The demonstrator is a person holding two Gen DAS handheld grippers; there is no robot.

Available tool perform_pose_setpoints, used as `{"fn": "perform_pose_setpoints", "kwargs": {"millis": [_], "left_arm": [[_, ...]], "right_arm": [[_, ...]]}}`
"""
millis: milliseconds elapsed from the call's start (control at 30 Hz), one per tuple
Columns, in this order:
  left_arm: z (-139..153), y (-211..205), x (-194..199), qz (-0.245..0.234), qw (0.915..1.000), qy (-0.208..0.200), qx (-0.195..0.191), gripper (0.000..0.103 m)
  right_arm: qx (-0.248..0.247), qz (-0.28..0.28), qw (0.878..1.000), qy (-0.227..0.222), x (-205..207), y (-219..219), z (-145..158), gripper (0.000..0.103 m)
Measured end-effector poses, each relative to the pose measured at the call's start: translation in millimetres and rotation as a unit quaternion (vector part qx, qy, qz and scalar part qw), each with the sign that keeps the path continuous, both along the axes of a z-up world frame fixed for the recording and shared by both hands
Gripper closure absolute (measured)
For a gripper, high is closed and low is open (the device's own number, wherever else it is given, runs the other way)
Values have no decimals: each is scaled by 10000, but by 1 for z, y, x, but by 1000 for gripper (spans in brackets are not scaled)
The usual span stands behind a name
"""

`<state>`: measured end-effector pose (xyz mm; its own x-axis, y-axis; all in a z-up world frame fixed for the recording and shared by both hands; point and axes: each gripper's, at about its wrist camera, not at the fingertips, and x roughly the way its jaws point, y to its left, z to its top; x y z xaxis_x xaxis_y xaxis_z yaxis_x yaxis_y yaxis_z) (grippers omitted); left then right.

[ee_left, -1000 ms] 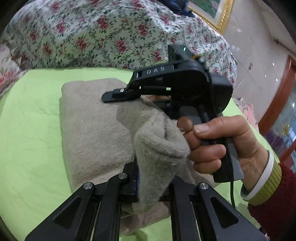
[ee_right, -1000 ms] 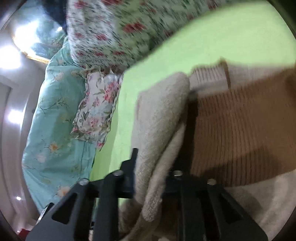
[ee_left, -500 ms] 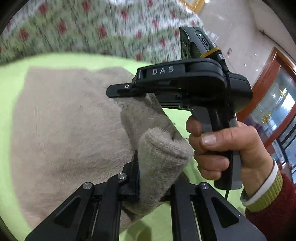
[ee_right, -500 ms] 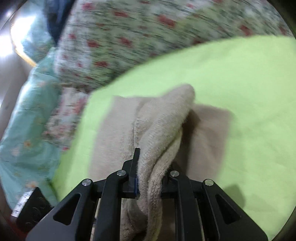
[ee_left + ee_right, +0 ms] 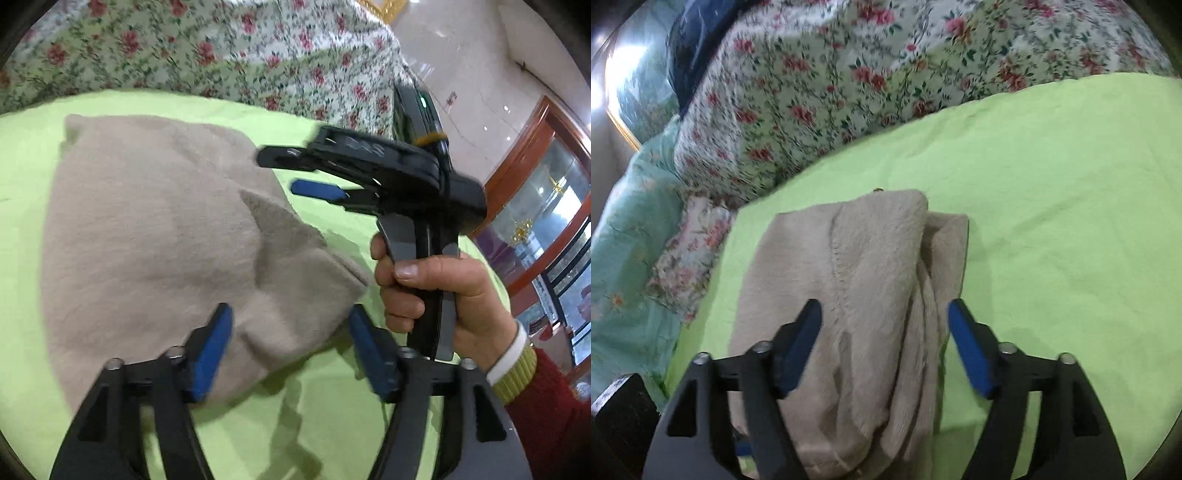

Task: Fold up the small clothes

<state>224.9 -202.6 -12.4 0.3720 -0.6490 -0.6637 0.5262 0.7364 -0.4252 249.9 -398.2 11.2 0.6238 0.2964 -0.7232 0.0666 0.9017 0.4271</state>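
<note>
A beige fleece garment (image 5: pixel 147 236) lies folded on the lime green sheet (image 5: pixel 44 155). My left gripper (image 5: pixel 290 338) is open, its blue pads on either side of the garment's near corner without pinching it. My right gripper (image 5: pixel 884 339) is open too, straddling the garment's thick folded edge (image 5: pixel 864 280). The right gripper also shows in the left wrist view (image 5: pixel 291 173), held in a hand just right of the garment, jaws apart.
A floral quilt (image 5: pixel 849 74) is heaped along the far side of the sheet, with a teal floral cover (image 5: pixel 624 229) to its left. A wooden cabinet with glass (image 5: pixel 546 192) stands off to the right of the bed.
Both grippers were shut on the garment's folded edge and carried it over. Now both have opened and let go, and the garment rests on the sheet.
</note>
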Motion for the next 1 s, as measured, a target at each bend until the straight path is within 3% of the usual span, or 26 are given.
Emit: {"fn": "perform_pose_setpoints", "kwargs": {"millis": [67, 200, 367, 500, 767, 1000], "left_arm": [[6, 15, -5, 95, 10000, -3, -31, 20], [12, 57, -3, 488, 9988, 63, -84, 18], [4, 94, 32, 1022, 9941, 355, -52, 16], [-12, 107, 65, 1280, 9889, 708, -243, 16], [-49, 107, 110, 1281, 9800, 1370, -666, 13], [-61, 97, 123, 1179, 9800, 1443, -700, 14]], "right_arm": [[139, 25, 9999, 48, -8, -1, 0, 21], [296, 61, 9991, 283, -19, -2, -8, 19], [462, 23, 9979, 456, -23, -6, -22, 18], [655, 32, 9964, 530, -17, -7, -30, 18], [747, 107, 9952, 621, -2, -7, -41, 18], [563, 285, 9951, 755, 11, 6, -48, 18]]}}
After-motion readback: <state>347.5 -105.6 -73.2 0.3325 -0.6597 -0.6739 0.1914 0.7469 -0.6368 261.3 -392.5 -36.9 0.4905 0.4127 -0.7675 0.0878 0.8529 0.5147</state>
